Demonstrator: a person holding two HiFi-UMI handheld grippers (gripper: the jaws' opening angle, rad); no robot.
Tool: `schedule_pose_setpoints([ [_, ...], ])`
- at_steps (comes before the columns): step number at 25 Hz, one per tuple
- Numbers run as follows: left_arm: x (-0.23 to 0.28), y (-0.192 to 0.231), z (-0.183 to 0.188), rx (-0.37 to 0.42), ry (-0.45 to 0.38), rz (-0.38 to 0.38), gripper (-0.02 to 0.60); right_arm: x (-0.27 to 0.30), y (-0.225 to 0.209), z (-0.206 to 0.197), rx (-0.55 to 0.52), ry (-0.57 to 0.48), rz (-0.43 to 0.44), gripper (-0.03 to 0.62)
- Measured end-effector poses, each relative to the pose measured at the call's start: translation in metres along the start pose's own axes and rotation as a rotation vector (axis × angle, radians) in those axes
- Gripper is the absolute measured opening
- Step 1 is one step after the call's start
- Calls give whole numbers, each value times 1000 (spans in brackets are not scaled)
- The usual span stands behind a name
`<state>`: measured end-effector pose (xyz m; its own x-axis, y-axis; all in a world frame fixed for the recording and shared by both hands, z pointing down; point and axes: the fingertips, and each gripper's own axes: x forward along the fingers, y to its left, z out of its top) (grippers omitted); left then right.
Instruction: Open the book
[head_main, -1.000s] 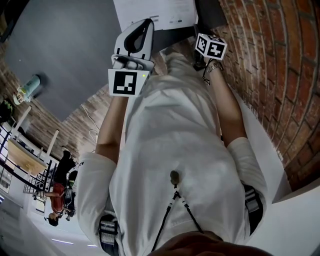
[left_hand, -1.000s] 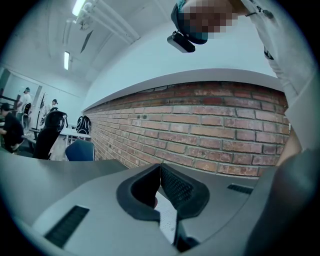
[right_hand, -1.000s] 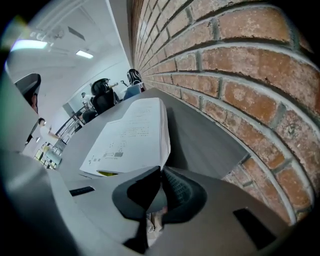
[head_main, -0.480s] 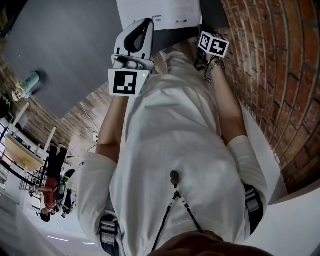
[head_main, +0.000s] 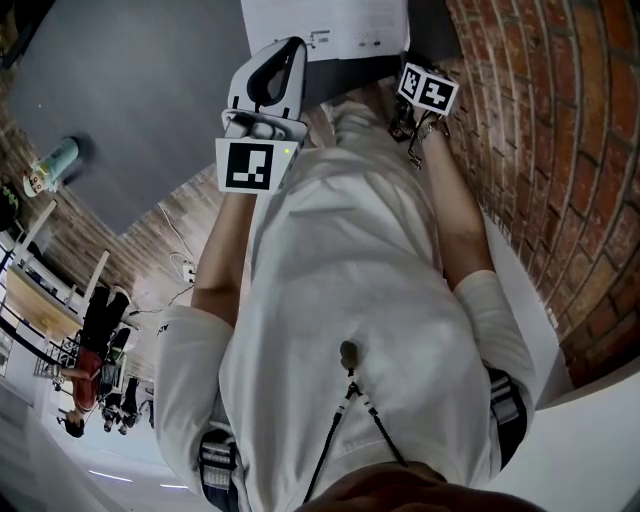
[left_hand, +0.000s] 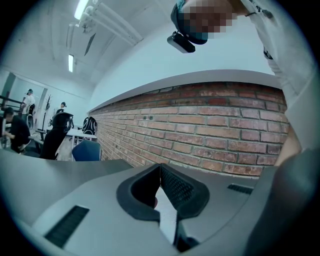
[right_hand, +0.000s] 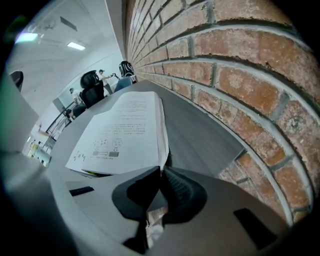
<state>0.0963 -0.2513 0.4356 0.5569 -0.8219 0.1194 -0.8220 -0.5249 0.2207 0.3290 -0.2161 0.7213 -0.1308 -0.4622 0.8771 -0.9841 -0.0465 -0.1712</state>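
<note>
The book (right_hand: 125, 127) lies open on the grey table (right_hand: 200, 130), a white printed page with small diagrams facing up. It also shows in the head view as the book (head_main: 325, 25) at the top edge. My right gripper (right_hand: 161, 171) is shut, its tips right at the book's near right corner; I see nothing between the pads and cannot tell if they touch the book. Its marker cube (head_main: 430, 92) shows beside the book. My left gripper (left_hand: 160, 167) is shut and empty, held level towards the brick wall; in the head view the left gripper (head_main: 283, 55) is just left of the book.
A brick wall (right_hand: 225, 65) runs close along the table's right side and is also seen in the head view as the wall (head_main: 560, 150). A pale green bottle (head_main: 50, 170) stands at the table's far left. People and chairs (left_hand: 55, 140) are in the room behind.
The head view has drifted slightly, so the book sits a little further right in it. Neither gripper has visibly moved, opened or shut.
</note>
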Motion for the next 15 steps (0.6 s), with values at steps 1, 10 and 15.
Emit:
schedule_pose_setpoints([
  [1,-1,1,0,0,0,0,23,0,0,0,13,-1,1,44],
  [10,-10,9,1,9,5,-5,23,-3,1,0,50,1,-30,46],
  [15,-16,8,1,13,5,-15,23,-7,-1,-6,74,-20,-58,104],
])
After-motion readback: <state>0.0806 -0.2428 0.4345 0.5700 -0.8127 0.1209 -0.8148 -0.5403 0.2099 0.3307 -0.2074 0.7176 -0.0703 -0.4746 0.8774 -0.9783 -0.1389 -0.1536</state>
